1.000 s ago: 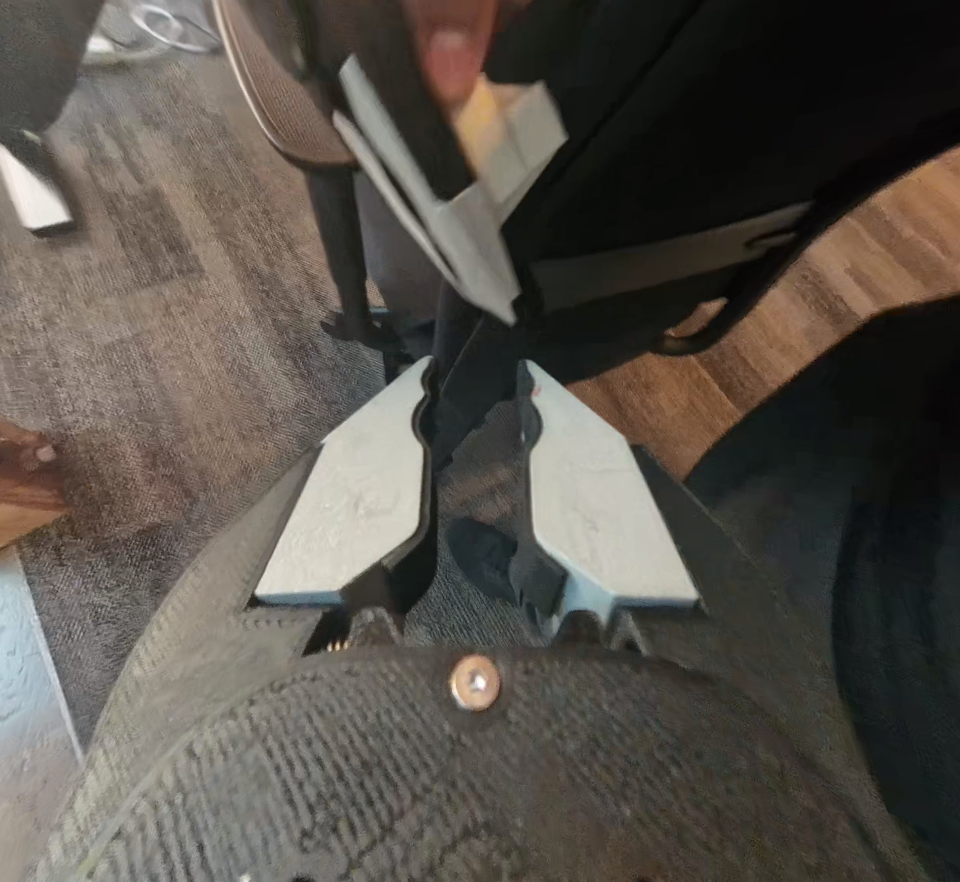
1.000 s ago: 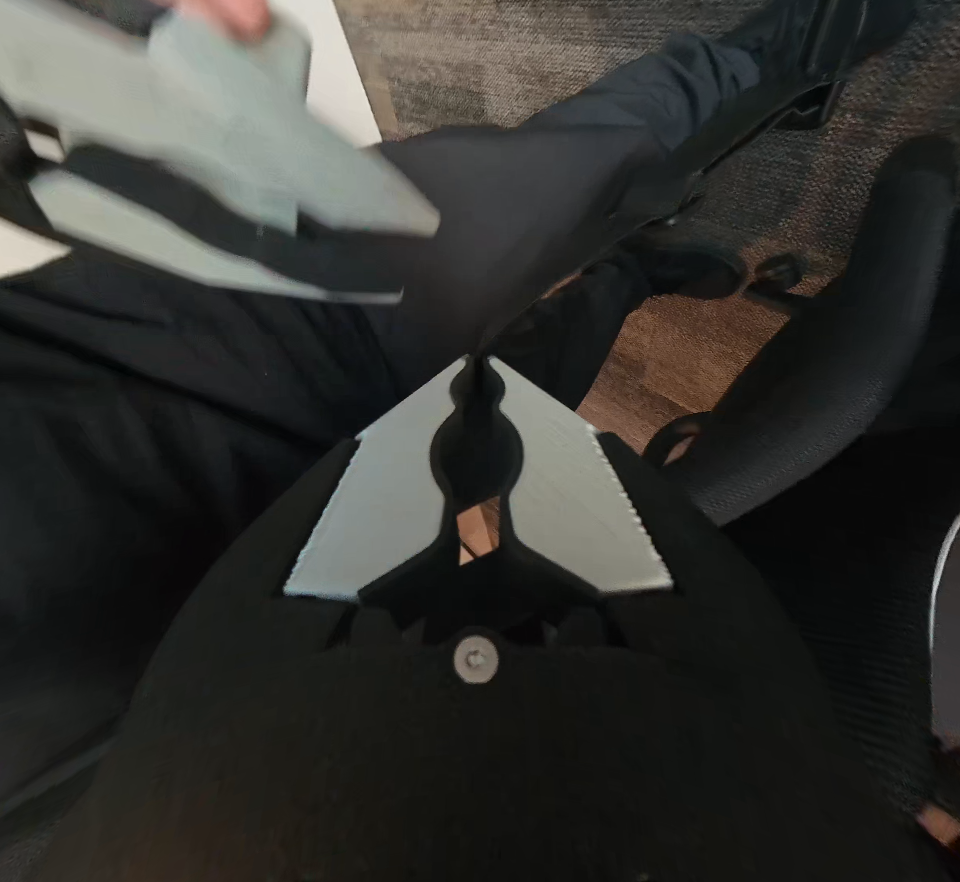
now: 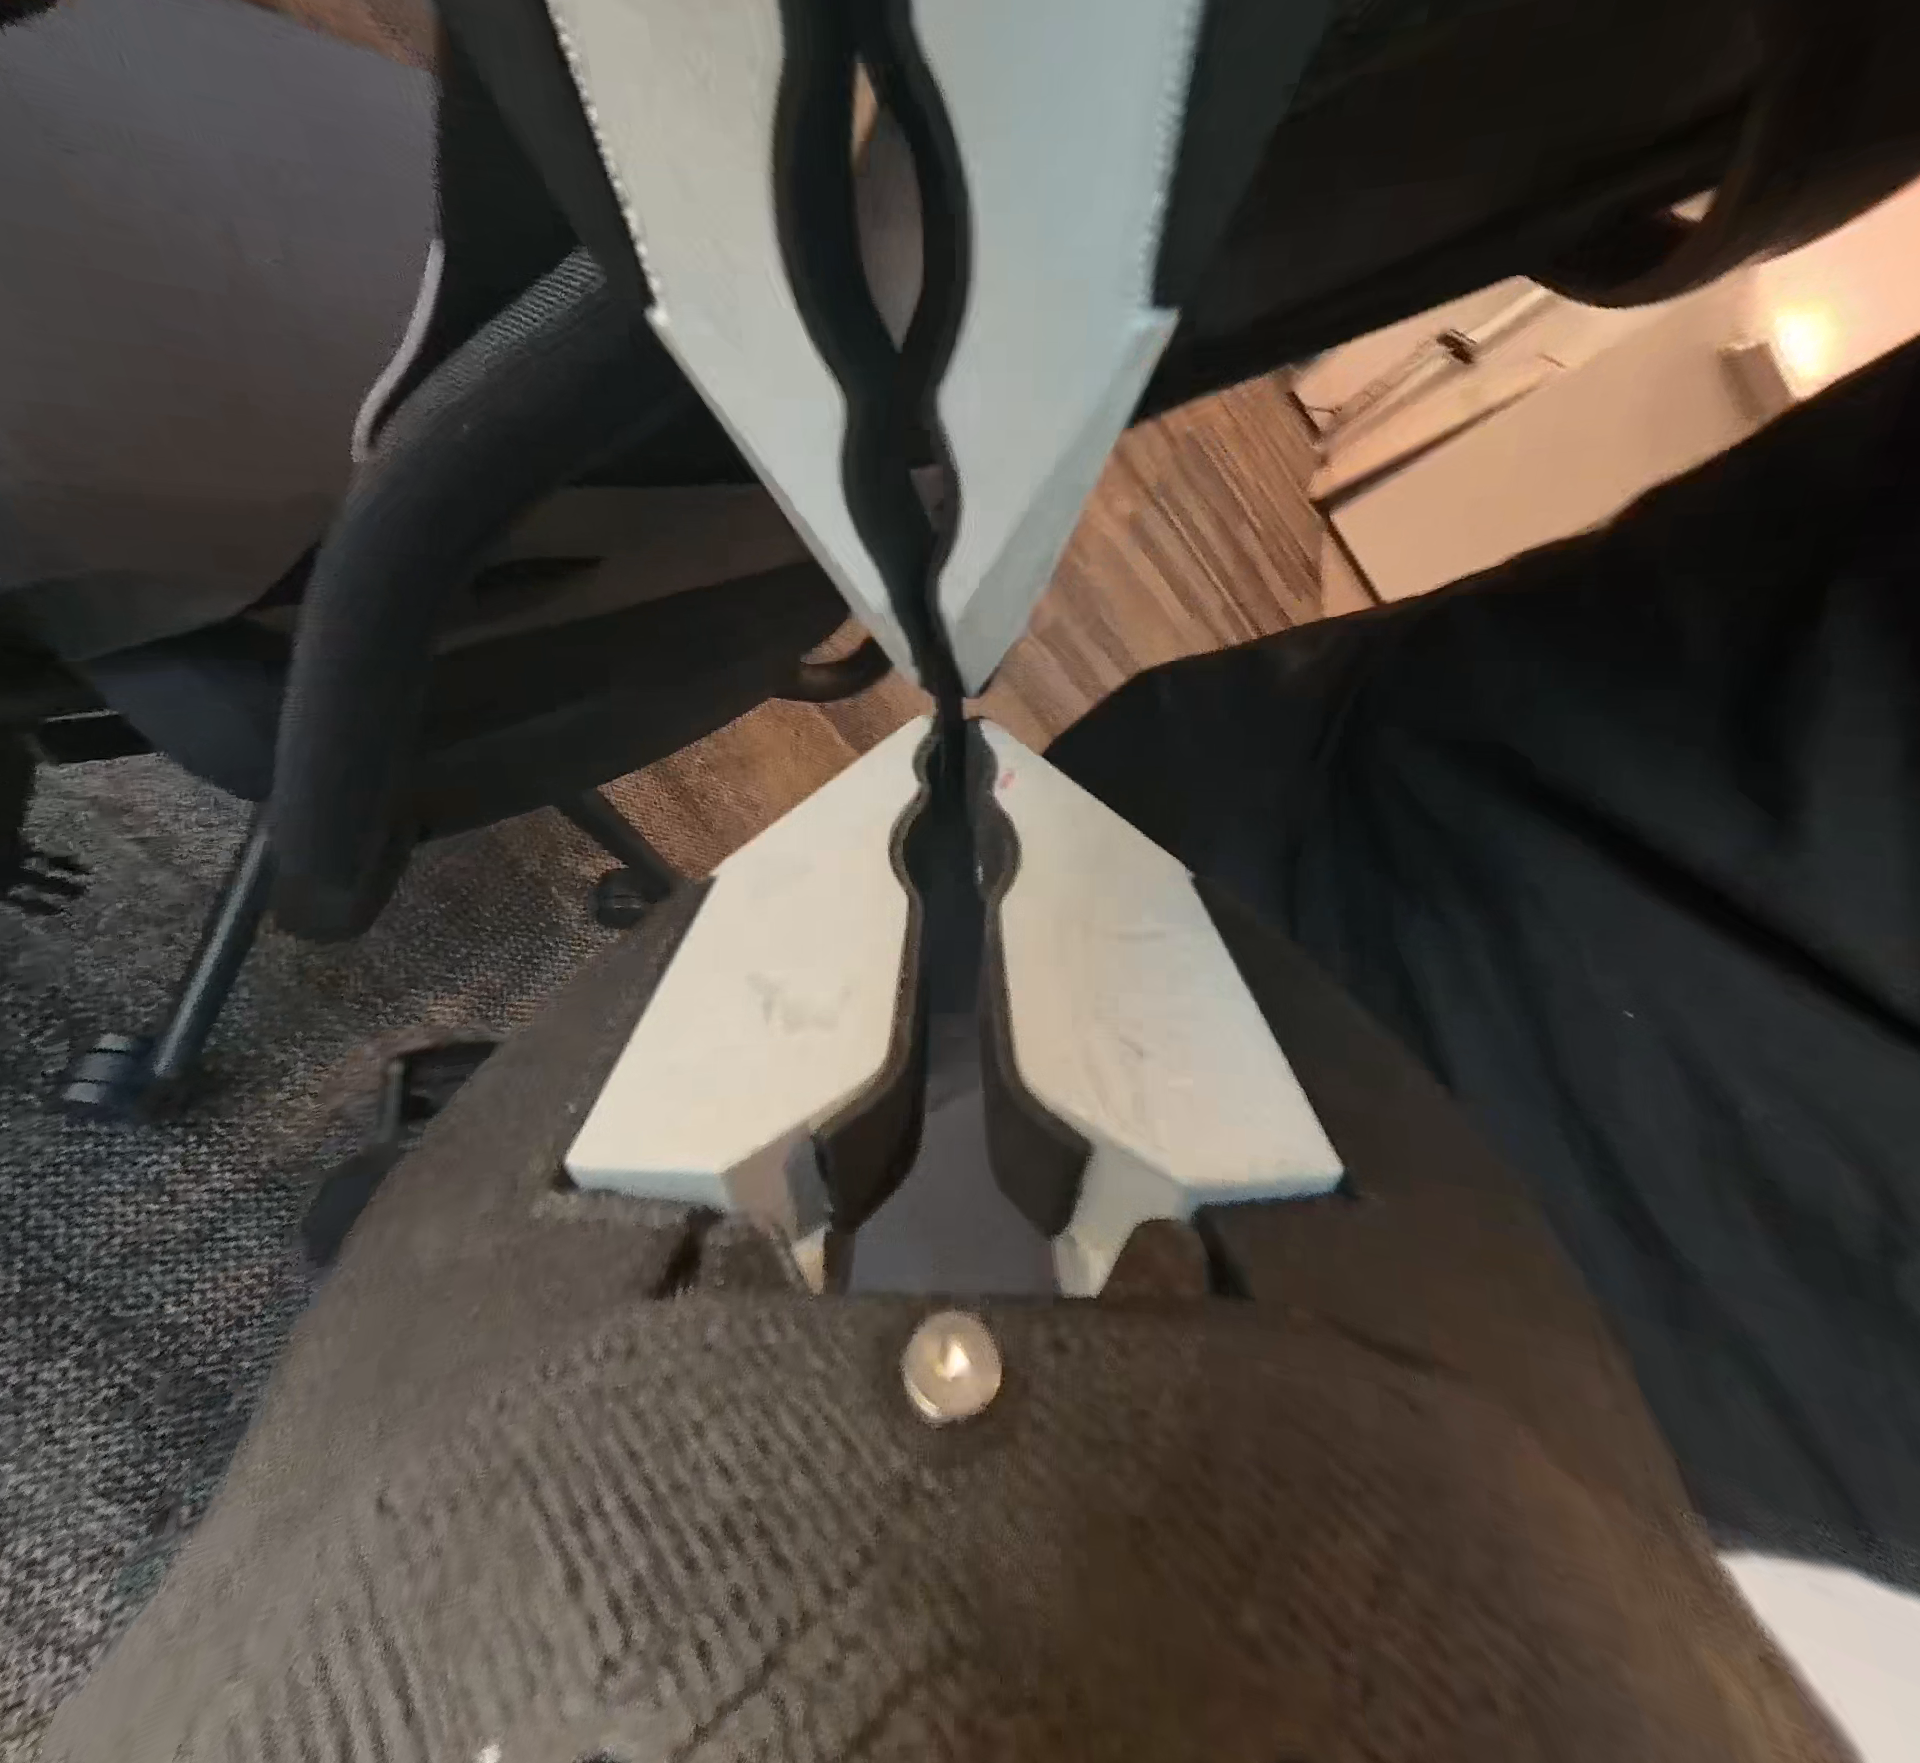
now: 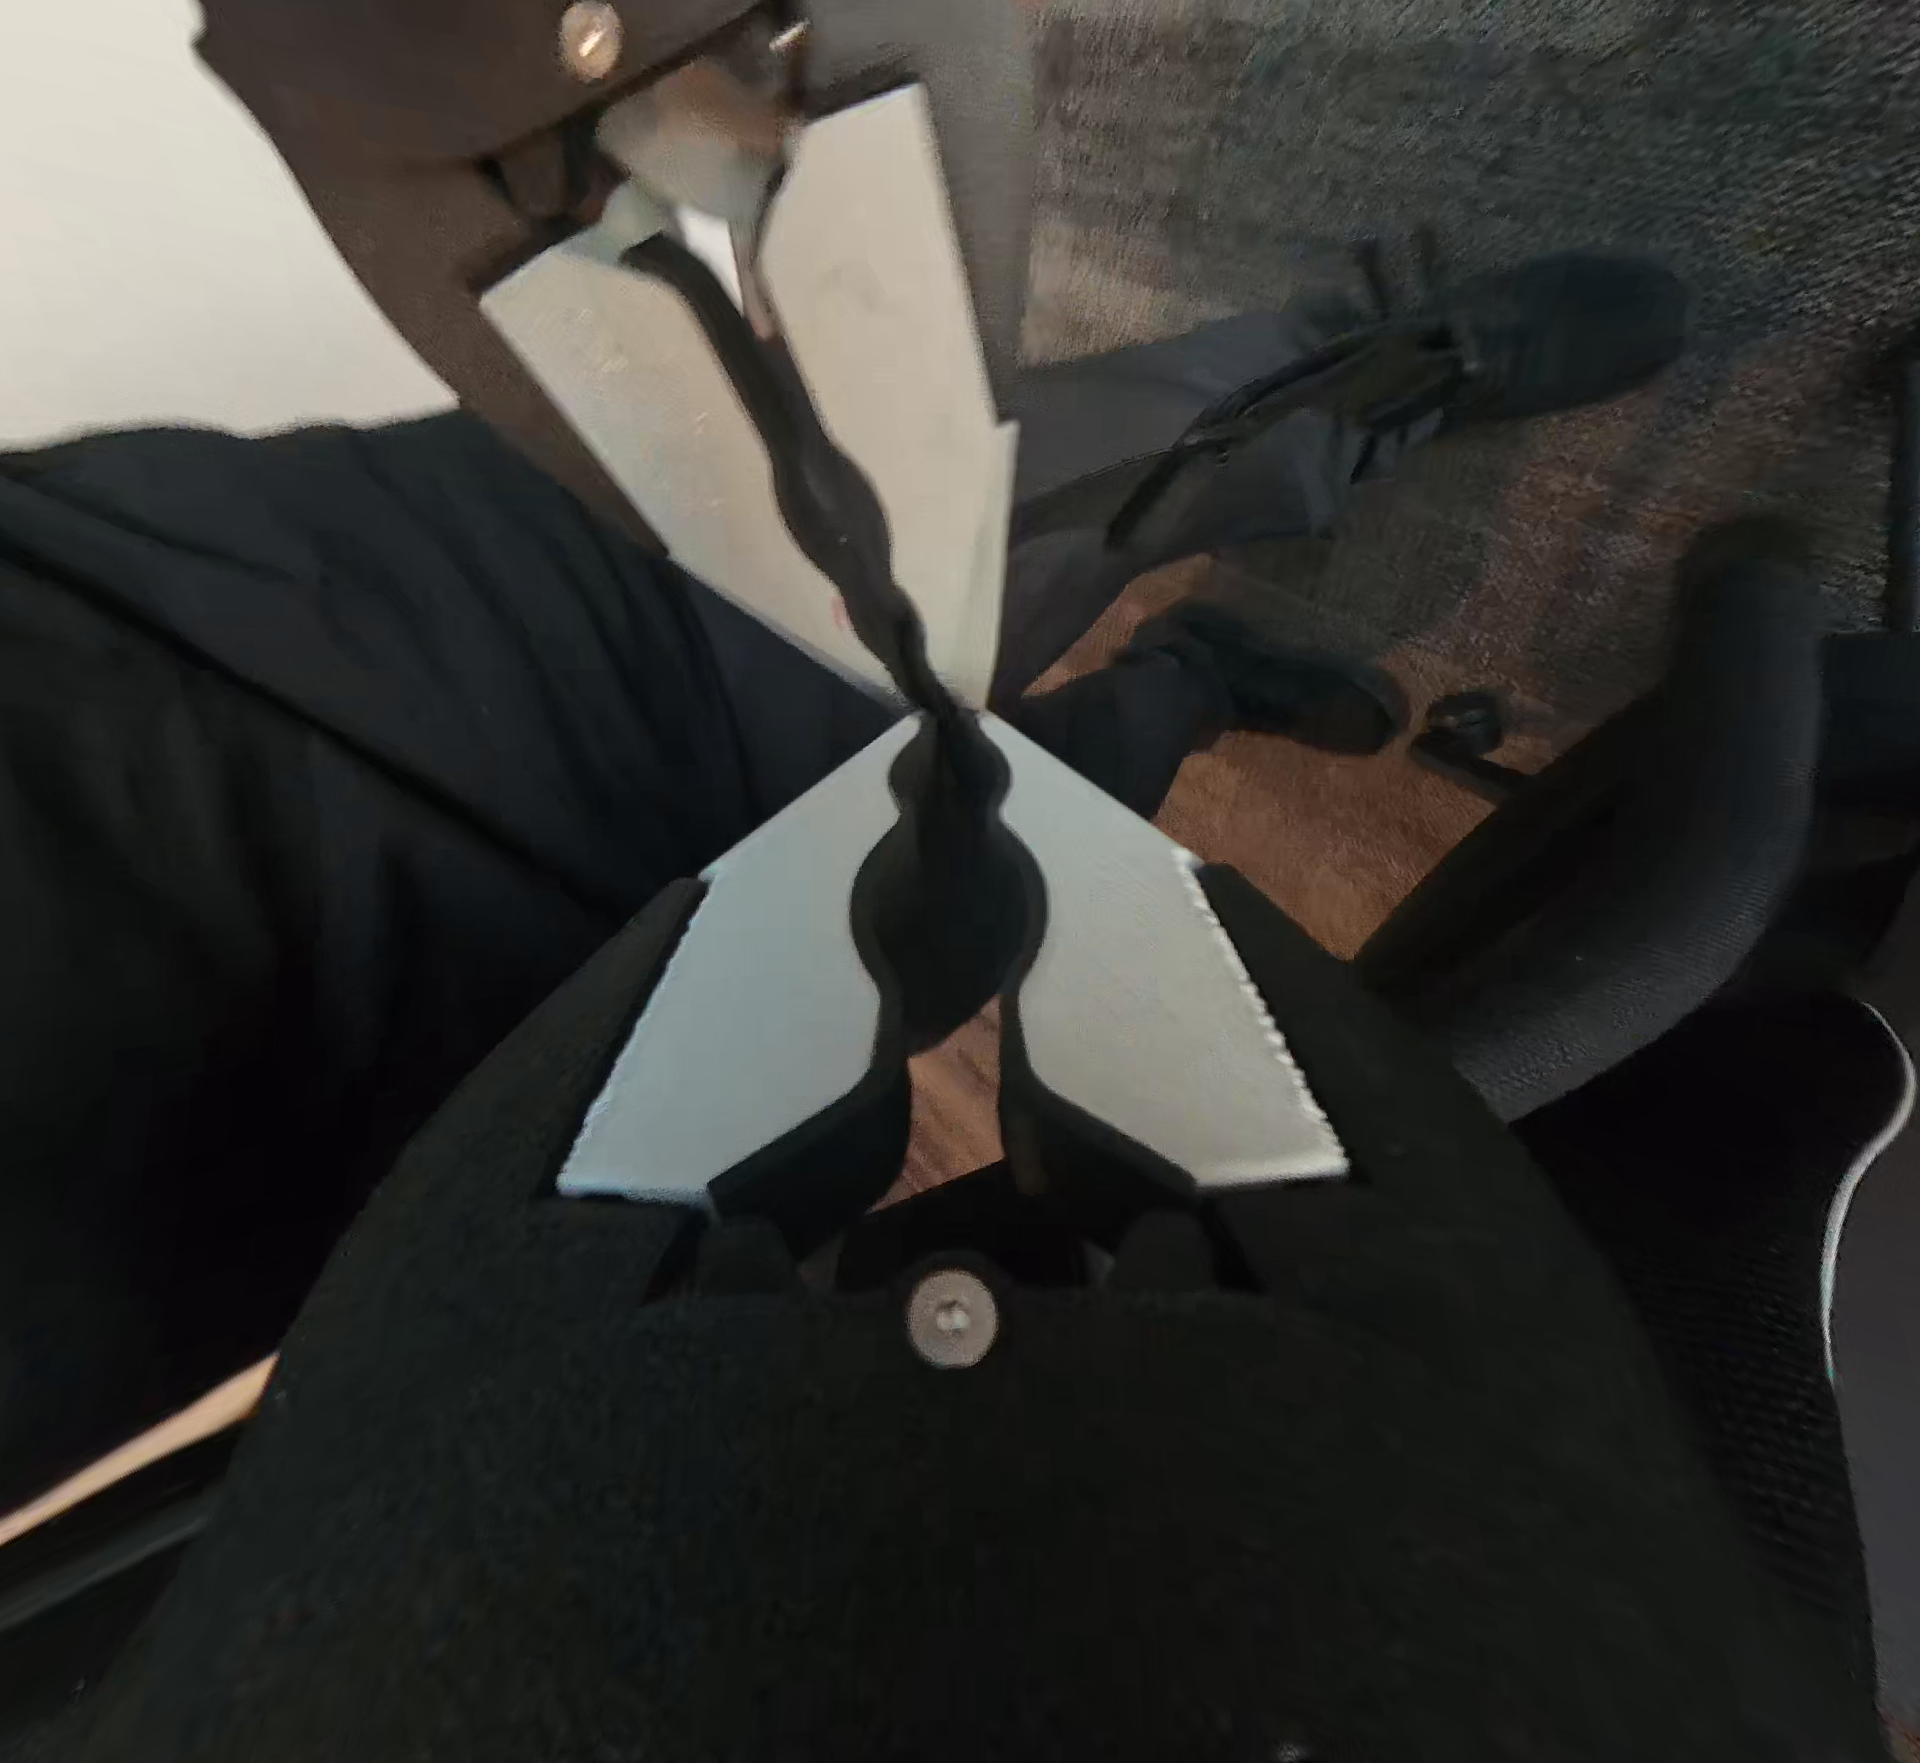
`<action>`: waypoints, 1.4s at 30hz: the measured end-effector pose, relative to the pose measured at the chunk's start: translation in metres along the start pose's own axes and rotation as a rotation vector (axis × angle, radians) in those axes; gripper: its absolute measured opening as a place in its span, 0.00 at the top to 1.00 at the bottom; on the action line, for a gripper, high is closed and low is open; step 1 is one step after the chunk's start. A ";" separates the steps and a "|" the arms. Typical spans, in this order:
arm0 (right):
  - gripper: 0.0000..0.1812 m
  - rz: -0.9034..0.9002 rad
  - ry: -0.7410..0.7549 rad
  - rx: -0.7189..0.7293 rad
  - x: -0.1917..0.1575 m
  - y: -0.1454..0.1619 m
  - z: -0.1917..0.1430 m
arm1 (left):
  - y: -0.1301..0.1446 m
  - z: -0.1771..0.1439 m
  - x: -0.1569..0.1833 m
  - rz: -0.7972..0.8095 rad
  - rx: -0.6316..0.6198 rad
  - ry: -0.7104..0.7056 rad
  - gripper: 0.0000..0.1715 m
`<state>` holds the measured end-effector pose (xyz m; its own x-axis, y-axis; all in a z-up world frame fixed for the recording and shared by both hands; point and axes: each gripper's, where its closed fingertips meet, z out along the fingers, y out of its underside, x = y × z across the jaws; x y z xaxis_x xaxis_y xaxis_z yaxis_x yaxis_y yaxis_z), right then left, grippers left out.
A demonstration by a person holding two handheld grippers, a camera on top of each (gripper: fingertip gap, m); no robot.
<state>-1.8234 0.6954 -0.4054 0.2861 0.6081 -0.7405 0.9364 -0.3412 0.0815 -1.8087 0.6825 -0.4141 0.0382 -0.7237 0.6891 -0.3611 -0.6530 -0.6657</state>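
The left gripper [image 3: 948, 726] and the right gripper [image 4: 948, 726] are meeting tip to tip on one line, both with jaws pressed together and holding nothing, above a person's black trousers [image 4: 312, 778].

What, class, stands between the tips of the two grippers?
Nothing visible. The left gripper and the right gripper point tip to tip, touching or nearly so, both with jaws shut and empty.
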 end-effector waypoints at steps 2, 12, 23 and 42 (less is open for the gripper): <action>0.95 0.012 0.041 0.108 0.007 -0.014 -0.014 | 0.000 -0.003 -0.001 -0.008 0.016 -0.072 1.00; 0.90 -0.224 0.370 0.723 -0.064 -0.007 -0.225 | 0.010 0.030 0.016 0.149 -0.079 -0.383 1.00; 0.59 -0.178 1.013 1.336 -0.219 0.378 -0.295 | 0.004 0.064 0.020 0.213 -0.315 -0.626 1.00; 0.69 0.590 0.459 1.292 -0.037 0.486 0.017 | 0.000 0.060 0.022 -0.003 -0.165 -0.770 1.00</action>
<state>-1.3821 0.4953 -0.3499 0.8167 0.2428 -0.5234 -0.0861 -0.8458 -0.5266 -1.7522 0.6530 -0.4156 0.6524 -0.7123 0.2588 -0.4915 -0.6575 -0.5711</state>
